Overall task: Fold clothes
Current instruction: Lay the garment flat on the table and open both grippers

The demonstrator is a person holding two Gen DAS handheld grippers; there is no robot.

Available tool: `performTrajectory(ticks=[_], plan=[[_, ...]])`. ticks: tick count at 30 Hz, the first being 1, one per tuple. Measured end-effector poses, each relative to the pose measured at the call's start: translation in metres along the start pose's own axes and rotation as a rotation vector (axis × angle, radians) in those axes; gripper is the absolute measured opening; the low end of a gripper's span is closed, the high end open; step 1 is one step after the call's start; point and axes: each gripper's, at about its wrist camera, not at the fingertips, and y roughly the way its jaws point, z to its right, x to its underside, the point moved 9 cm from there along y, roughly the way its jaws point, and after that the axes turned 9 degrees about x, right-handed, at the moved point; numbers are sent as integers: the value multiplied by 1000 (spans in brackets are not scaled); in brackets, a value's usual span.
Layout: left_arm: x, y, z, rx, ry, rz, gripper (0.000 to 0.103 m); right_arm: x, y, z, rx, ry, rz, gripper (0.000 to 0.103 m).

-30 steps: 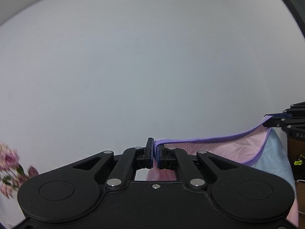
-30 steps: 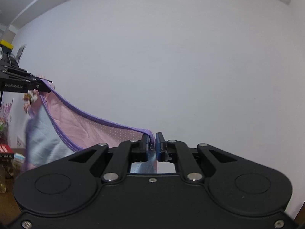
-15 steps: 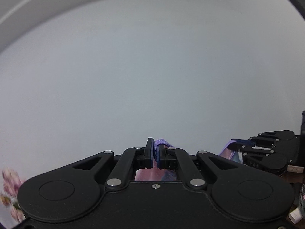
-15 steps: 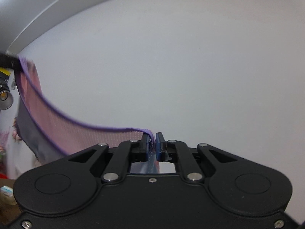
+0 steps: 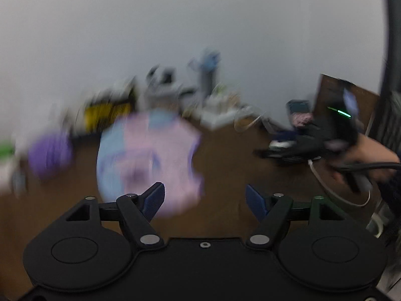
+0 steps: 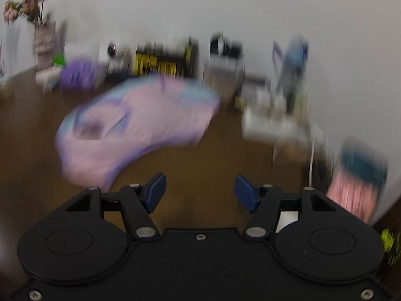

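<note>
A pink and light-blue garment with purple trim (image 5: 147,160) lies crumpled on the dark wooden table (image 5: 225,165), blurred by motion; it also shows in the right wrist view (image 6: 135,123). My left gripper (image 5: 205,202) is open and empty, just right of and in front of the garment. My right gripper (image 6: 199,192) is open and empty, to the right of the garment. The right gripper, held in a hand, shows at the right of the left wrist view (image 5: 295,148).
Blurred clutter lines the table's far edge by the white wall: a purple item (image 6: 77,74), yellow and black boxes (image 6: 160,62), white boxes (image 6: 273,123) and a vase of flowers (image 6: 43,40). A pink and teal item (image 6: 356,183) lies at the right.
Both grippers were shut on the garment's purple hem and held it up in front of the wall. Now both are open, tilted down toward the table, and the garment lies on the table.
</note>
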Motion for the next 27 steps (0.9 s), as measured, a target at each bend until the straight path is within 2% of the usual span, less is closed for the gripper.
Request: performTrajectory(ticks=[1,5,8,12,14,16,19,22,23,25,27], plan=[[-5,0,-15,-19,1,-6,74,9,-7,-5,-9,9,-6,68],[-22,-5,-48,-115,6,-4,80,-5,-34,-63,-117,-43,57,68],[-27,6,-55,-129,-8,6,82,-24,-9,-108,-170,-107,77,68],[-10,18,-68,-181,-2,-7,83,-45,17,-167,-261,-150,75,66],[-1,22,-79,-218,-8,-13,83,-48,31,-188,-277,-186,80,64],[6,20,-90,-251,-25,-14,83,-57,52,-204,-303,-191,56,52],[13,19,-106,-281,-54,-18,84,-62,75,-209,-312,-174,17,42],[13,23,-111,-306,-15,-23,84,-64,85,-208,-310,-159,11,39],[12,26,-110,-308,3,-22,86,-65,87,-206,-313,-150,9,33],[9,30,-108,-309,46,-15,90,-67,91,-204,-301,-143,8,4],[7,38,-104,-312,80,-7,90,-69,90,-198,-313,-101,-3,4]])
